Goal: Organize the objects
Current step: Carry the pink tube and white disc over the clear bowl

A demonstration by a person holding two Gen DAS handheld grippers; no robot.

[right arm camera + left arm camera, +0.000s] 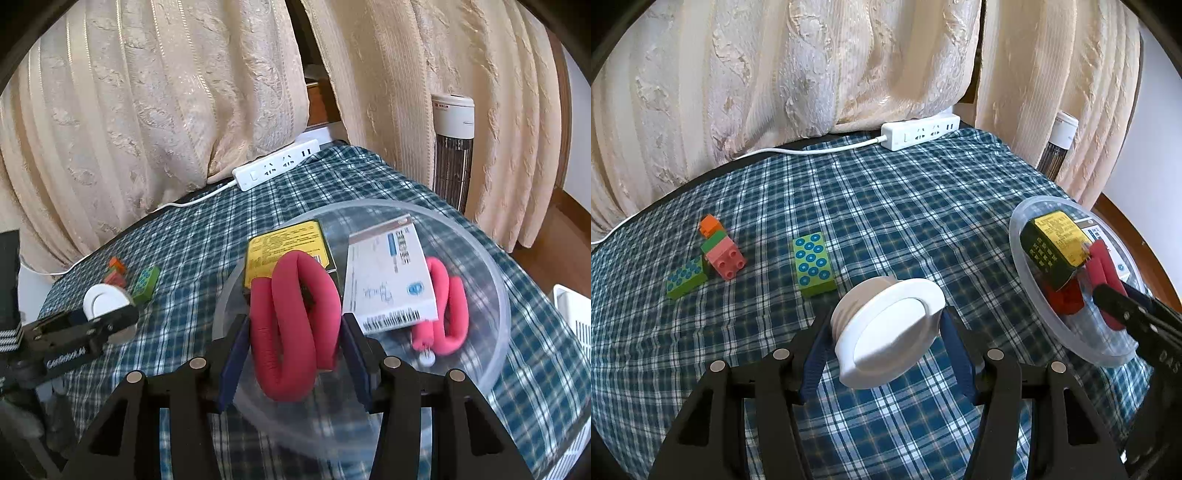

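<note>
My left gripper (886,332) is shut on a white round lid (890,343), which it holds tilted just above the checked cloth. To the left of it lie a green dotted block (812,266), a pink block (726,260) with green and orange pieces, and a second green dotted block (685,277). My right gripper (293,321) is shut on a folded red foam tube (295,280) over a clear plastic bowl (495,280). The bowl holds a yellow-green box (284,247), a white box (388,280) and another pink foam tube (448,310).
A white power strip (919,133) with its cable lies at the table's far edge, under cream curtains (775,74). A tower heater (452,147) stands behind the table at the right. A white slotted basket (572,321) shows at the right edge.
</note>
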